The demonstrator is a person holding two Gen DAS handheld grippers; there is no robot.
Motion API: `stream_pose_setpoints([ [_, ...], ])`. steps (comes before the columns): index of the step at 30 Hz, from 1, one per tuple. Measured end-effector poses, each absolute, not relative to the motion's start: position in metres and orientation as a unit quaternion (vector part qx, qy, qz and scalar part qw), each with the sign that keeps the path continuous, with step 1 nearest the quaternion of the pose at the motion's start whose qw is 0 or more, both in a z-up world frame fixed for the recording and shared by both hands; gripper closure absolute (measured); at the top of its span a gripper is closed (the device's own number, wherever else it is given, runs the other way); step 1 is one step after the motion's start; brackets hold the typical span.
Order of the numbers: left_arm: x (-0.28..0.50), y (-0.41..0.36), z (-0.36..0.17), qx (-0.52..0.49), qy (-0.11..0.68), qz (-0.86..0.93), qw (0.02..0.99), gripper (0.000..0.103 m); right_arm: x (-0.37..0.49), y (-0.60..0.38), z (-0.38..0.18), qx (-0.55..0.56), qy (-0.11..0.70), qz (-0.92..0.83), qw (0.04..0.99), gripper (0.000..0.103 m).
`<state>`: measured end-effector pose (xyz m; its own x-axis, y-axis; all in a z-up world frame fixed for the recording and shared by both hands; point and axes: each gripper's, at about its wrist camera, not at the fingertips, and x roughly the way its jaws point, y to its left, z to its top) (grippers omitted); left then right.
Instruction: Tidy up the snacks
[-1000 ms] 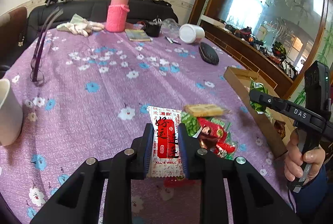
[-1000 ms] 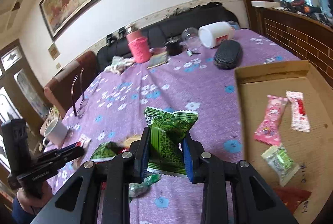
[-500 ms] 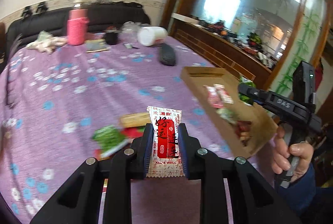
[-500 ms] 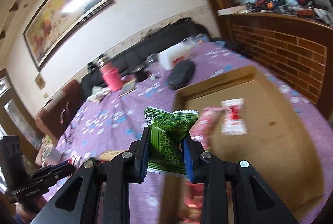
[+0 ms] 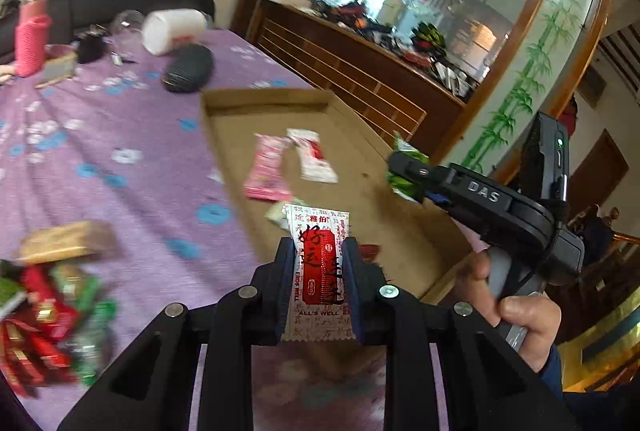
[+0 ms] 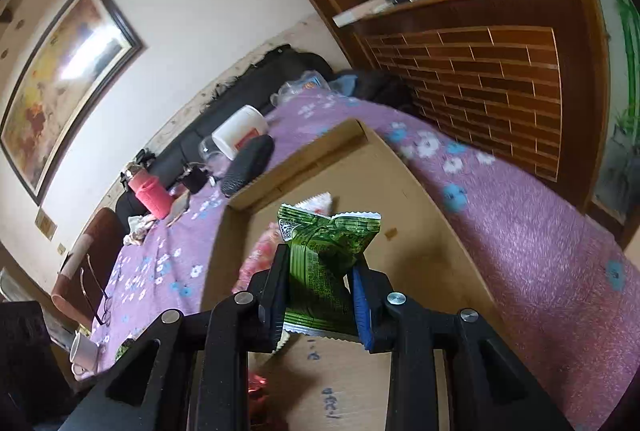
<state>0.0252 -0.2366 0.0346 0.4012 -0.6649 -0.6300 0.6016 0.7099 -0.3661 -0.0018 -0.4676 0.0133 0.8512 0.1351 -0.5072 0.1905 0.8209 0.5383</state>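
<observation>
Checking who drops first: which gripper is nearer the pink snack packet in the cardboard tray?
Probably left, though it's close. The left gripper hangs just short of the pink snack packet; the right gripper hovers over the cardboard tray, off to the packet's side.

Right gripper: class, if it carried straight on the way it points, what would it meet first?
Probably the cardboard tray floor, near the pink packet; the right gripper holds a green packet above it. Depth is uncertain.

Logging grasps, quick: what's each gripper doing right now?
Left gripper: closed, holding the red-and-white snack packet.
Right gripper: closed, holding the green snack packet over the cardboard tray.
</observation>
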Motion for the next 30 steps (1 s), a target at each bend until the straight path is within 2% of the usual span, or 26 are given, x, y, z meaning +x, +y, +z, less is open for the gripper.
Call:
stream_pose_setpoints([
  [9,0.009,-0.281,0.021,0.008,0.386,-0.400,0.831,0.080,0.008,-0.471,-0.002,0.303,0.312,-0.028,0.900,0.073],
  [20,0.001,-0.291,0.013,0.026,0.373,-0.417,0.828,0.078,0.010,-0.464,-0.006,0.284,0.329,-0.037,0.900,0.072],
  [23,0.001,-0.289,0.015,0.018,0.368,-0.421,0.829,0.075,0.008,-0.464,-0.005,0.282,0.328,-0.038,0.901,0.072],
  [25,0.001,-0.288,0.017,0.011,0.364,-0.423,0.830,0.061,0.008,-0.463,-0.004,0.281,0.325,-0.039,0.902,0.072],
  [30,-0.002,-0.284,0.023,0.006,0.353,-0.426,0.833,0.059,0.005,-0.465,-0.002,0.286,0.317,-0.044,0.903,0.071],
])
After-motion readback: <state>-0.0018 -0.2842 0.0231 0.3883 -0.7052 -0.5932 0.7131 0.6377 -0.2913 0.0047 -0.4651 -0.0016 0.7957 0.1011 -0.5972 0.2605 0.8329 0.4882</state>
